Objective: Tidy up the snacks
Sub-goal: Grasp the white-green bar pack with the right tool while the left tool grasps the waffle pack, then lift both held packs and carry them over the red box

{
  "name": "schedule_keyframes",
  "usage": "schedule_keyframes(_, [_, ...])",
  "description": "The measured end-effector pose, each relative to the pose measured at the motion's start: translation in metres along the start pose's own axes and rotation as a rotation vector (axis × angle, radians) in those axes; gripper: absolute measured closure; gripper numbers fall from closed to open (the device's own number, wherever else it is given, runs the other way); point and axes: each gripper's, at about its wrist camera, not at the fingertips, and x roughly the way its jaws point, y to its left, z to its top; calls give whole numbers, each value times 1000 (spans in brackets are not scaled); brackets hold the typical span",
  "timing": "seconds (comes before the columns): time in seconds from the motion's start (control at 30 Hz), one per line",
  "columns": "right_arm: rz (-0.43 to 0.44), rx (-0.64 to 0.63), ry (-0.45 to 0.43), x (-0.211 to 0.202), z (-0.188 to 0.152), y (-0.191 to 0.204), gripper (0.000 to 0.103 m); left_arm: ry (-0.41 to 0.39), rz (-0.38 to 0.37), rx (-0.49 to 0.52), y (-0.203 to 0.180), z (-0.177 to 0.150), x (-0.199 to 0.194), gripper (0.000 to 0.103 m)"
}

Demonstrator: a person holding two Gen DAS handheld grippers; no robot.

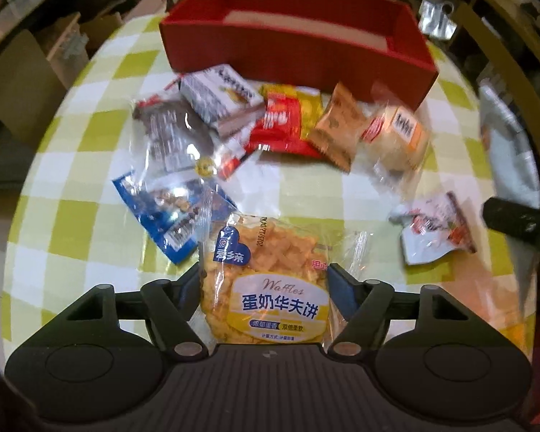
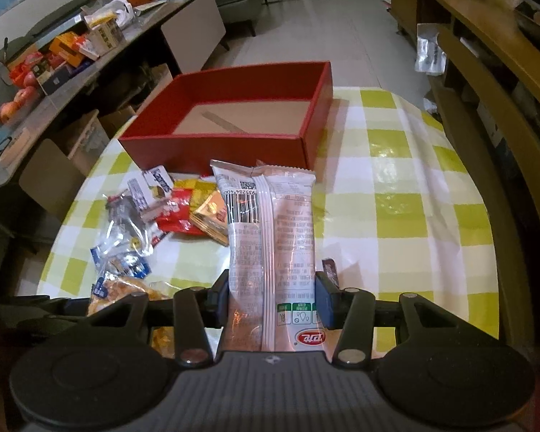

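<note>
I see a round table (image 2: pixel 406 194) under a yellow-green and white checked cloth, cluttered shelves and cardboard boxes beyond its left edge, wooden furniture along the right. An open red box (image 2: pixel 230 144) sits toward the far edge; its brown floor is bare in the right wrist view. Between me and the box's near wall lies a heap of loose snacks: a clear dark-filled packet (image 1: pixel 169 136), a grey-and-white boxed snack (image 1: pixel 221 97), a red packet (image 1: pixel 284 126), an orange wrapped biscuit (image 1: pixel 338 126), a pale bun in clear wrap (image 1: pixel 396 136) and a blue packet (image 1: pixel 162 216). They crowd the near wall of the box.

My left gripper (image 1: pixel 264 288) is clamped on a yellow waffle packet (image 1: pixel 266 273), pads pressing both its sides, with the packet's far end close above the cloth near the table's near edge. My right gripper (image 2: pixel 271 298) holds a long white snack bag (image 2: pixel 270 230), jaws closed tight on its lower part, its printed back and barcode facing me, standing up in front of the box.

Only the left wrist view shows a small white-and-red packet (image 1: pixel 435 230) near the right edge and a dark part of the other tool beside it. Only the right wrist view shows the waffle packet's corner at lower left.
</note>
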Motion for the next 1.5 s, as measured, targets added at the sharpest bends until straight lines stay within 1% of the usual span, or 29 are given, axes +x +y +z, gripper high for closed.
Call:
schedule_keyframes(0.13, [-5, -2, -5, 4, 7, 4, 50, -57, -20, 8, -2, 16, -13, 28])
schedule_keyframes(0.2, [-17, 1, 2, 10, 11, 4, 50, -76, -52, -16, 2, 25, -16, 28])
schedule_keyframes(0.3, [-21, 17, 2, 15, 19, 2, 50, -101, -80, -31, 3, 36, -18, 32])
schedule_keyframes(0.43, [-18, 28, -10, 19, 30, 3, 50, -115, -127, -48, 5, 52, -17, 36])
schedule_keyframes(0.5, [-20, 29, -4, 24, 33, 4, 50, -119, -136, -51, 5, 58, -15, 38])
schedule_keyframes(0.6, [-23, 20, 11, 32, 36, 6, 50, -101, -134, -46, 5, 61, -3, 42])
schedule_keyframes(0.63, [-24, 15, 14, 33, 37, 7, 50, -85, -137, -43, 6, 60, 3, 45])
schedule_keyframes(0.73, [-21, 7, 21, 37, 39, 11, 50, -36, -144, -53, 7, 58, 17, 48])
schedule_keyframes(0.8, [-16, -1, 25, 38, 38, 13, 50, -30, -121, -32, 5, 55, 21, 48])
schedule_keyframes(0.9, [-22, -8, 37, 39, 35, 12, 50, -37, -106, 15, -1, 50, 24, 44])
schedule_keyframes(0.93, [-23, -6, 37, 39, 35, 12, 50, -26, -109, 18, -3, 50, 26, 38])
schedule_keyframes(0.97, [-22, -3, 36, 38, 35, 11, 50, -17, -109, 10, -4, 49, 30, 28])
schedule_keyframes(1.0, [-21, 2, 33, 36, 35, 10, 50, -14, -105, 4, -6, 48, 33, 23])
schedule_keyframes(1.03, [-19, 6, 31, 35, 35, 8, 50, -12, -91, 9, -10, 47, 37, 14])
schedule_keyframes(1.1, [-19, 16, 28, 34, 35, 5, 50, -15, -62, 38, -20, 45, 42, 13])
schedule_keyframes(1.13, [-19, 20, 29, 33, 35, 3, 50, -9, -61, 53, -26, 44, 44, 12])
schedule_keyframes(1.17, [-20, 24, 30, 33, 34, 1, 50, -2, -61, 67, -31, 43, 47, 6])
schedule_keyframes(1.23, [-19, 26, 35, 33, 34, -1, 50, -1, -40, 95, -42, 40, 52, 0])
schedule_keyframes(1.33, [-17, 22, 39, 33, 32, -3, 50, 2, 38, 136, -56, 35, 63, 0])
schedule_keyframes(1.4, [-15, 20, 42, 33, 32, -4, 50, -1, 67, 147, -59, 33, 65, 4])
schedule_keyframes(1.43, [-14, 21, 42, 33, 32, -5, 50, -5, 74, 151, -59, 32, 64, 8])
schedule_keyframes(1.47, [-13, 23, 40, 32, 33, -6, 50, -7, 74, 150, -58, 32, 61, 16])
schedule_keyframes(1.5, [-10, 24, 38, 32, 33, -5, 50, -10, 72, 146, -57, 31, 57, 19])
